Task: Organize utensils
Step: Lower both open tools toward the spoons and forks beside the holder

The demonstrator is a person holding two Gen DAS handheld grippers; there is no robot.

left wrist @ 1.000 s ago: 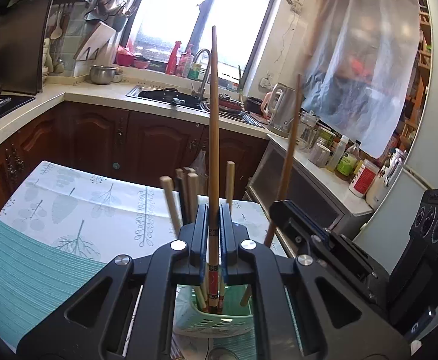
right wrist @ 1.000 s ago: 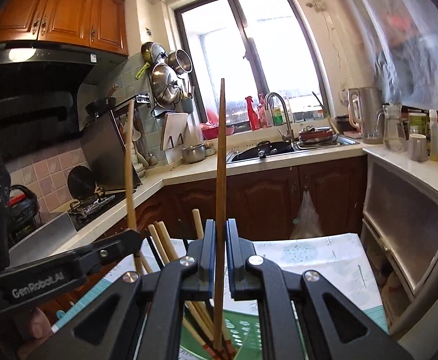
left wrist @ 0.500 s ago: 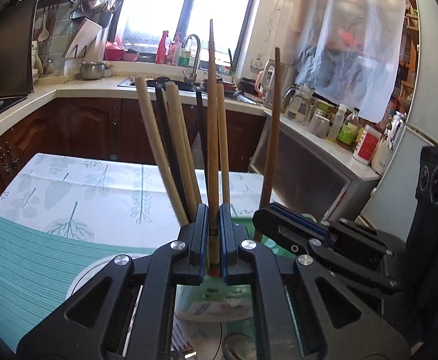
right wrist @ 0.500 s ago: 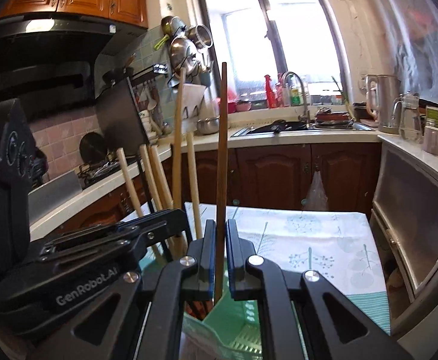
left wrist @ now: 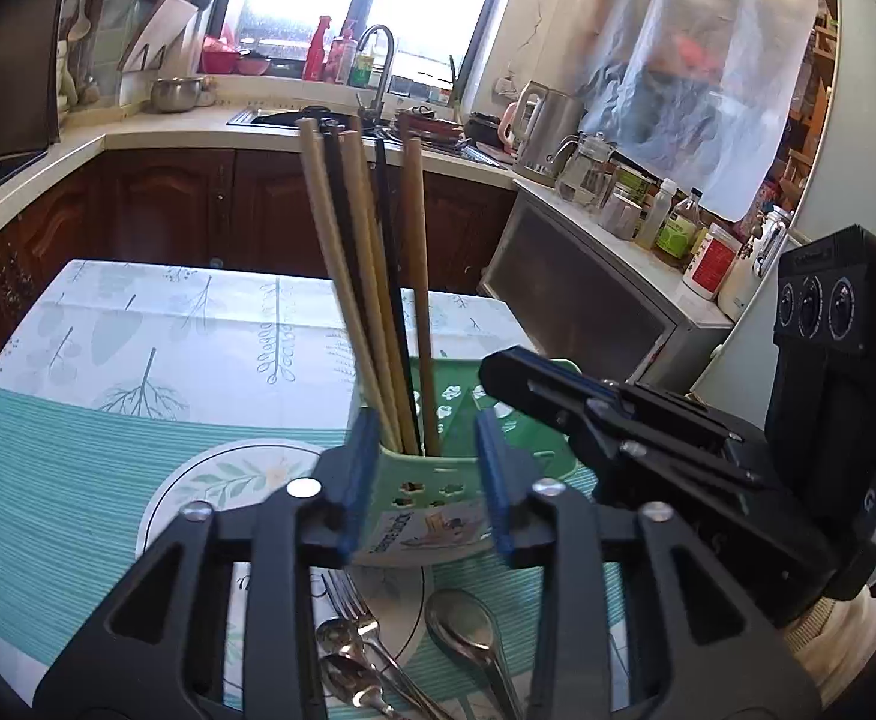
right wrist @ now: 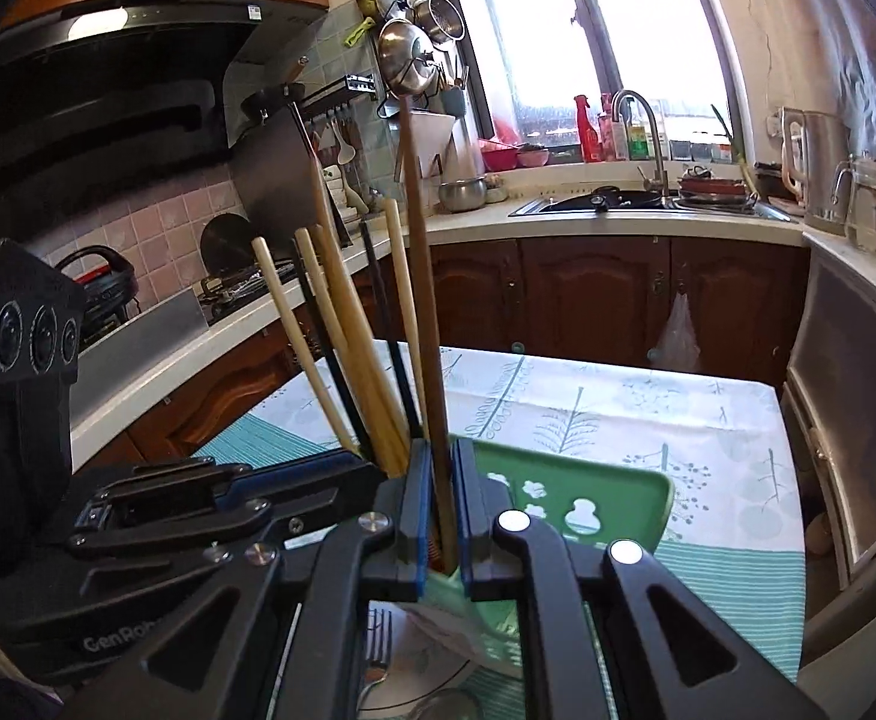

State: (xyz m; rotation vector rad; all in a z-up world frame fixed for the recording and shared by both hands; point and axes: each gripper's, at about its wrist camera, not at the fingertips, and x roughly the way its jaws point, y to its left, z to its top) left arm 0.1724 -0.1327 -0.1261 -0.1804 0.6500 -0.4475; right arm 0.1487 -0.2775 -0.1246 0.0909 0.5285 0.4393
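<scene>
The green holder stands on the table, just past the plate, with a bunch of chopsticks standing in it: pale, black and brown sticks fanning up and leaning a little left. My right gripper has its jaws narrow, pinching one brown chopstick; the stick rises nearly upright above my pads, and its lower end dips into the holder right beside the bunch. Whether the tip rests on the bottom I cannot tell, since my own fingers cover it.

My left gripper is opening: the blue pads stand apart on either side of the holder's near wall, and no stick is pressed between them. The holder's near edge and its printed label sit in the gap, but the pads do not seem to touch it.

From the left view my right gripper reaches in from the right, over the holder's far right rim. Near me, a fork and spoons lie on the plate. Beyond the table run the dark cabinets, the sink under the window and a kettle on the right counter.
</scene>
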